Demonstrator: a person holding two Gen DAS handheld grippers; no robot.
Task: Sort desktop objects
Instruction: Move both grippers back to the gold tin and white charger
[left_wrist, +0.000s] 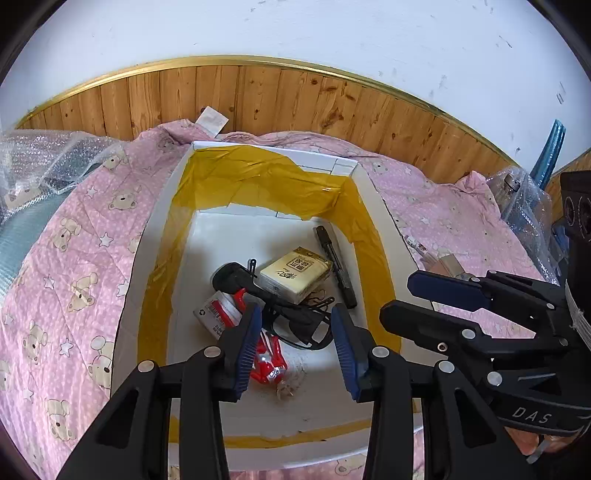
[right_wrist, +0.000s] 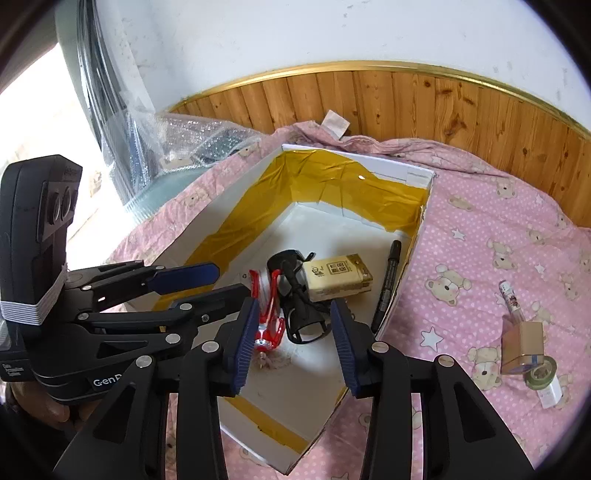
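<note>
Both grippers hang over a white cardboard box (left_wrist: 384, 229) lined along its walls with yellow tape, which rests on a pink quilt (left_wrist: 74, 258) printed with bears and stars.

In the left wrist view, the left gripper (left_wrist: 295, 343) has its fingers spread apart with nothing between them. The right gripper (left_wrist: 413, 295) enters at 3 o'clock over the box's right wall, its fingers also spread and empty.

Inside the box, near the middle of the floor, lies a cream tissue pack (left_wrist: 293, 273). A black marker (left_wrist: 336, 266) lies at 2 o'clock from it, along the right wall. A black hair dryer (left_wrist: 258, 291) with its cord lies just beside the pack at 8 o'clock, touching it. A red and white packet (left_wrist: 218, 314) sits at 9 o'clock from the dryer, and a red toy figure (left_wrist: 269, 362) lies at 6 o'clock, partly hidden behind the left gripper's fingers (left_wrist: 247, 347).

In the right wrist view, outside the box at 3 o'clock on the quilt, a small brown box (right_wrist: 522, 347) touches a roll of clear tape (right_wrist: 541, 373), with a slim decorated tube (right_wrist: 511, 299) just above them.
</note>
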